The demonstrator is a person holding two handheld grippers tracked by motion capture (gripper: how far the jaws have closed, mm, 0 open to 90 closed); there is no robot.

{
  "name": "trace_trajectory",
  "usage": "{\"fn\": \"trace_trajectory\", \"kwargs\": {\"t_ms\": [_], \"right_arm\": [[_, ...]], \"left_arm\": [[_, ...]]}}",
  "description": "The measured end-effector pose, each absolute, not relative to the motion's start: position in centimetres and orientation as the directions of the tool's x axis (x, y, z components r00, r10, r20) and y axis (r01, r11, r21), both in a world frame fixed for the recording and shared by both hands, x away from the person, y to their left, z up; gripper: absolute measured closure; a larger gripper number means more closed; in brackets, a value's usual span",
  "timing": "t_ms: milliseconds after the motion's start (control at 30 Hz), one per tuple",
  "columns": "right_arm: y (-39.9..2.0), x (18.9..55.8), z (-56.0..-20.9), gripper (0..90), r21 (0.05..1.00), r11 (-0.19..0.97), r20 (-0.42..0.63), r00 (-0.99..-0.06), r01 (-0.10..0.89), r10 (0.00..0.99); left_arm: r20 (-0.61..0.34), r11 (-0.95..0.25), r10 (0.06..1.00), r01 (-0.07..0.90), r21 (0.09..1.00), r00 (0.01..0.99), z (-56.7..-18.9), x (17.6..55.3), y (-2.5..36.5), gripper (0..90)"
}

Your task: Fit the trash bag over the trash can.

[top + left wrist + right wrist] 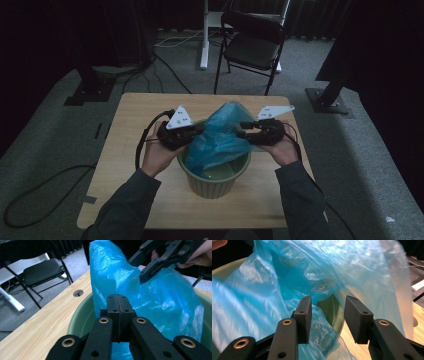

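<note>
A blue plastic bag [220, 140] stands crumpled in a pale green bucket [215, 182] at the middle of the wooden table [130, 165]. My left gripper [200, 131] reaches in from the left over the rim. In the left gripper view its jaws [117, 300] are pressed together at the bag's [160, 302] near edge, over the bucket's rim [80, 317]. My right gripper [242, 129] comes from the right. Its jaws [328, 312] stand apart, with loose bag film [262, 302] in front of and below them, untouched by the pads.
A black folding chair [252, 45] and a white stand leg [204, 35] are on the carpet beyond the table. Cables [30, 200] trail on the floor at left. A round hole [78, 293] is in the tabletop near the bucket.
</note>
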State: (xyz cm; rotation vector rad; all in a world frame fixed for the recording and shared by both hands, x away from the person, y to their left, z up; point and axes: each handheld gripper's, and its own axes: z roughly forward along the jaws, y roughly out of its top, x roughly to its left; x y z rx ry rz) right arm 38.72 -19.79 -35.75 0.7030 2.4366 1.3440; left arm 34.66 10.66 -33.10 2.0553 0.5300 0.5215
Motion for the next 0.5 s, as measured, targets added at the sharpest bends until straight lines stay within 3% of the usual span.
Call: {"fn": "trace_trajectory", "kwargs": {"t_ms": [500], "right_arm": [[-19.9,37.9,-35.2,61.1,0.834,0.479,-0.025,-0.850,0.273,0.526]], "left_arm": [[0.117,-0.460,0.598,0.220,0.860,0.793,-34.5,34.7,13.4,89.5]]}}
